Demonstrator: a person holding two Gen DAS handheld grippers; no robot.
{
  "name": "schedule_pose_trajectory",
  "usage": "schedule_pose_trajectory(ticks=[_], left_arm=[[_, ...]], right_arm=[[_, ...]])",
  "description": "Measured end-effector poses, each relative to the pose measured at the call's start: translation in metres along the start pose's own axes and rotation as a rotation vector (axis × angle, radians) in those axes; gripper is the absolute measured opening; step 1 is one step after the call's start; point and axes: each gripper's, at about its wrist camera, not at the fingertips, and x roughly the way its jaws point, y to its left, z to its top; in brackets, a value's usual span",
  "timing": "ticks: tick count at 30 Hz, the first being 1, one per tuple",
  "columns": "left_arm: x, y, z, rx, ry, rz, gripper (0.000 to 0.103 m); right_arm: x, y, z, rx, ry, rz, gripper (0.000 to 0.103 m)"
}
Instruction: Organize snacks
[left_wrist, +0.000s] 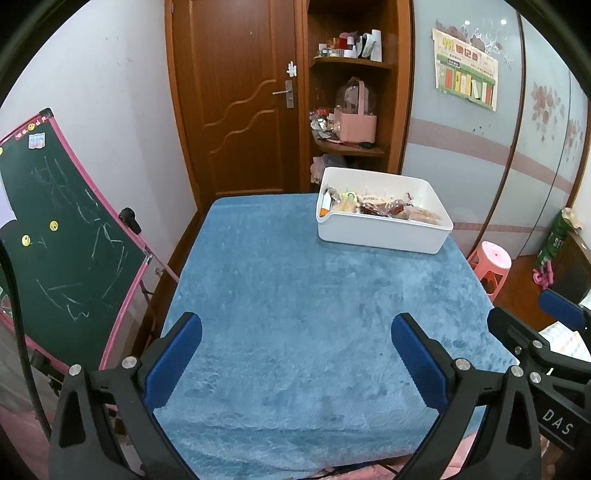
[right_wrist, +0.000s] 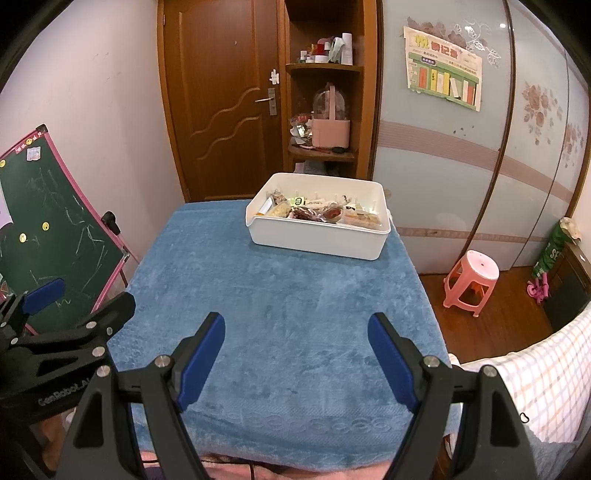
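White bin (right_wrist: 317, 240) of wrapped snacks (right_wrist: 317, 212) at blue-clothed table's (right_wrist: 280, 314) far end, left gripper (left_wrist: 295, 354) and right gripper (right_wrist: 295, 354) both spread wide, empty, pink stool (right_wrist: 472, 280) beside, chalkboard (left_wrist: 62, 236) left.

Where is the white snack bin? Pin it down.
In both wrist views the white bin sits at the far right corner of the blue-covered table, in front of the wooden shelf, beyond both open grippers.

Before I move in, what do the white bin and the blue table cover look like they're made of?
White bin: probably rigid moulded plastic, with smooth matte walls and rounded corners.
Blue table cover: looks like plush fabric, towel or velvet-like; its nap shows brushed light and dark patches and an embossed border near the front edge.
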Motion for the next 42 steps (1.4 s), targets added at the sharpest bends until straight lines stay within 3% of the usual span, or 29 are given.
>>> schedule_pose_trajectory(ticks=[42], left_arm=[[0.014, -0.002, -0.006, 0.016, 0.076, -0.016, 0.102]], right_arm=[[0.01, -0.013, -0.01, 0.02, 0.041, 0.029, 0.081]])
